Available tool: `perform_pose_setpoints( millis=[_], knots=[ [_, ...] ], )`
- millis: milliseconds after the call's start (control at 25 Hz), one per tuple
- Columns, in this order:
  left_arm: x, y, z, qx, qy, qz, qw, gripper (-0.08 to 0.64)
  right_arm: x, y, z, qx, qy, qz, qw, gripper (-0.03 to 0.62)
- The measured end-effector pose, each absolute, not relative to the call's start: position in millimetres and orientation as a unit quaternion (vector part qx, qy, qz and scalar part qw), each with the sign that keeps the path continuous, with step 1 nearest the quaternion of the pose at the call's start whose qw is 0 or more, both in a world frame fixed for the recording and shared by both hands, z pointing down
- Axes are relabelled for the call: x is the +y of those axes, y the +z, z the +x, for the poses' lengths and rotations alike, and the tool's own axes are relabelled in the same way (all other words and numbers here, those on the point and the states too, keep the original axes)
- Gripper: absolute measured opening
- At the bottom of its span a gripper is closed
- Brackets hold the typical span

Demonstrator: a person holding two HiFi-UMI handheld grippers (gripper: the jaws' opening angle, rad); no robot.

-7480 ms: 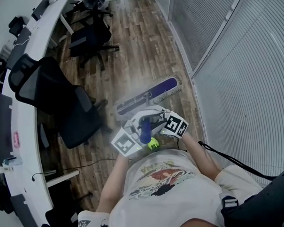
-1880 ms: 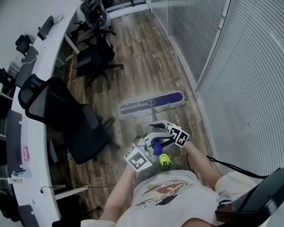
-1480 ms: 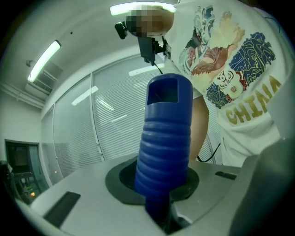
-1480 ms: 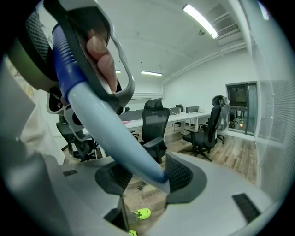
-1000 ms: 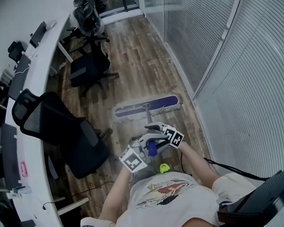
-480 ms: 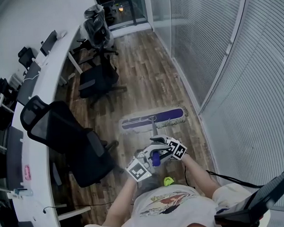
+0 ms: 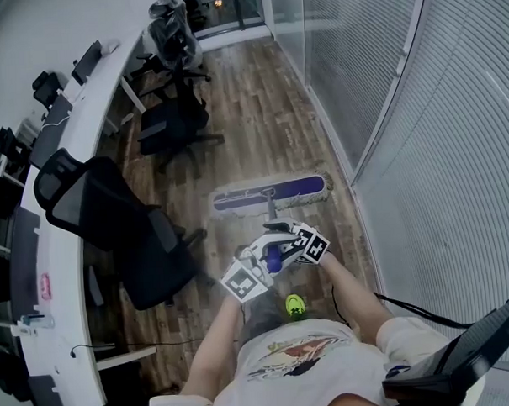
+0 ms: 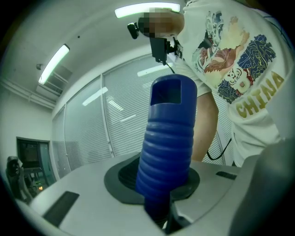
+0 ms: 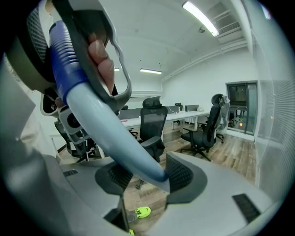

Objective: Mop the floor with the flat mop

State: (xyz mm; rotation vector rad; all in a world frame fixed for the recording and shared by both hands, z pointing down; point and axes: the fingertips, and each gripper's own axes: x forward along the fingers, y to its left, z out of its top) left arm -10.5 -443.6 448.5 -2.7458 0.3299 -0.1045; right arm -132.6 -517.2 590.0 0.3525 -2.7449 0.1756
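- The left gripper point(image 7: 259, 265) is closed tight on the blue ribbed grip point(image 8: 167, 143) at the top of the flat mop's handle. In the left gripper view its jaws press in from both sides, and the grip's open end points up towards the person's shirt.
- The right gripper point(image 7: 283, 241) is clamped on the pale blue shaft point(image 9: 108, 126) just below that grip. The shaft is pinched between the gripper's dark ribbed pads point(image 9: 182, 177) and slants down and away from the camera.
- The mop head point(image 7: 271, 191) lies flat on the wood floor point(image 7: 258, 88), just ahead of the two grippers and set crosswise to the person. Its right end is near the foot of the glass partition point(image 7: 420, 149) with its blinds.
- A black office chair point(image 7: 112, 221) stands near the left end of the mop head, backed against the curved white desk point(image 7: 63, 164). A second chair point(image 7: 174, 126) stands farther up the aisle.
- The step in hand looks like a mopping stroke in the strip between chairs and partition, with both grippers set and the head down. Whether this is the push or the pull cannot be told.
- The next move calls for driving the head along the planks with both clamps held firm, so the shaft does not twist. The handle angle should be low enough that the whole pad stays flat on the floor.
- The stroke needs steering between the near chair's base on the left and the partition's foot on the right.
- A pull back should stop short of the green shoe point(image 7: 294, 305) below the grippers.
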Motion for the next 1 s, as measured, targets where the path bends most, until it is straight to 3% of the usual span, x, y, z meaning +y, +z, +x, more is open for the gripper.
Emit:
perform_pose_setpoints(
  millis=[600, 1000],
  knots=[
    [-368, 452, -5, 0.107, -0.057, -0.977, 0.174, 0.052, -440, 587, -127, -0.973, 0.068, 0.129, 0.181, 0.187],
    [-230, 450, -53, 0.101, -0.046, -0.979, 0.171, 0.052, -304, 588, -168, -0.968, 0.068, 0.138, 0.197, 0.187]
  ],
)
